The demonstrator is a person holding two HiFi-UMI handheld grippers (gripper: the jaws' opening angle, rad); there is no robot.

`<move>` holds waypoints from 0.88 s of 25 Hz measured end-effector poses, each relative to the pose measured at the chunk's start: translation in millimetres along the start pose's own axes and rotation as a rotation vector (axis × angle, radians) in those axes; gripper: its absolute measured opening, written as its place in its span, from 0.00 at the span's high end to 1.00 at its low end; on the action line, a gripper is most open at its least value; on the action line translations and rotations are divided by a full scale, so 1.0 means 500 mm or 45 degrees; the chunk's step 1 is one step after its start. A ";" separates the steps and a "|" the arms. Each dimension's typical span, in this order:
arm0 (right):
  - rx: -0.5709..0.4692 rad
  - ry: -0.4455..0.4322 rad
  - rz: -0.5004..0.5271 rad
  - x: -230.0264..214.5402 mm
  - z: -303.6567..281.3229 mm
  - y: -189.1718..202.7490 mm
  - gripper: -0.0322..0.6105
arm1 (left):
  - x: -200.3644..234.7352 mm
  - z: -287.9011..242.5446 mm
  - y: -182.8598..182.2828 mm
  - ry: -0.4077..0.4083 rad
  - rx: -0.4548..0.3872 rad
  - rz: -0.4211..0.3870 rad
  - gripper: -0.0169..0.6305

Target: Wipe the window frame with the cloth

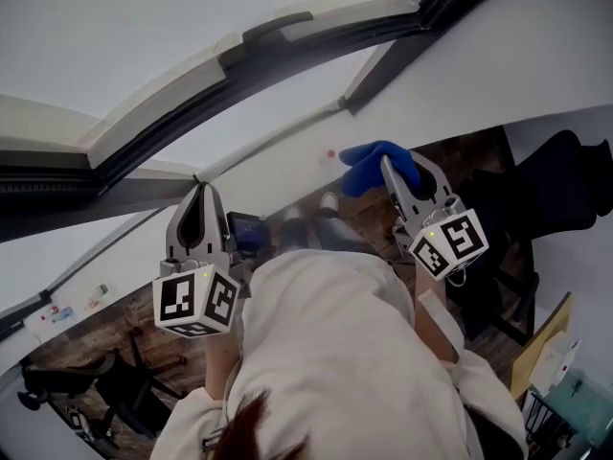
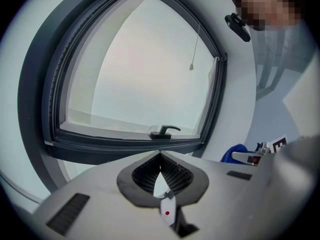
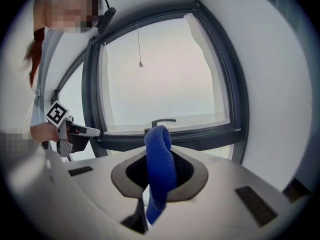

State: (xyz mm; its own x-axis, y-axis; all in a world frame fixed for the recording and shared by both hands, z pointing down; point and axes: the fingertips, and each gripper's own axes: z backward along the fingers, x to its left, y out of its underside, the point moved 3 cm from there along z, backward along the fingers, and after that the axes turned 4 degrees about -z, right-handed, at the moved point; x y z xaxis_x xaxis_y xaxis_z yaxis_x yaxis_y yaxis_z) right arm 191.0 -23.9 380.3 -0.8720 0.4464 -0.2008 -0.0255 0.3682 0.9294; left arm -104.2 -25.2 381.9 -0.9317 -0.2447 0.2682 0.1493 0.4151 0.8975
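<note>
A dark grey window frame [image 1: 172, 123] arcs across the top of the head view, with its handle [image 1: 278, 25] on the lower bar. The folded blue cloth [image 1: 375, 164] is pinched in my right gripper [image 1: 387, 165], held up near the white wall just below the frame's corner. In the right gripper view the cloth [image 3: 159, 164] stands up between the jaws, in front of the frame's lower bar [image 3: 200, 139] and handle [image 3: 163, 121]. My left gripper [image 1: 200, 192] is shut and holds nothing. It points at the lower bar [image 2: 125, 146] beneath the handle [image 2: 165, 130].
A blind cord [image 2: 191, 66] hangs in front of the pane. A white wall [image 1: 498, 56] flanks the frame on the right. Below are the person's pale-sleeved body [image 1: 335, 353], black office chairs [image 1: 556, 190] and a wooden floor [image 1: 86, 338].
</note>
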 end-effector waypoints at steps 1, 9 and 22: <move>0.005 -0.006 0.015 -0.005 -0.008 -0.002 0.88 | -0.006 -0.002 0.001 -0.001 0.000 0.004 0.97; 0.020 -0.142 0.210 -0.047 -0.159 -0.067 0.88 | -0.088 -0.007 -0.016 -0.013 -0.033 0.015 0.97; 0.171 -0.461 0.412 0.030 -0.482 -0.070 0.88 | -0.215 -0.026 -0.014 0.039 -0.036 -0.021 0.97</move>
State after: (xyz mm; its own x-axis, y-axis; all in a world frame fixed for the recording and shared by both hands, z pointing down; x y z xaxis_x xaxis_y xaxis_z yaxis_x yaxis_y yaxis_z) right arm 60.8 -226.7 419.1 -0.5986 0.8006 -0.0260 0.3021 0.2557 0.9184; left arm -0.9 -13.1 351.4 -0.9237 -0.2780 0.2637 0.1438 0.3863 0.9111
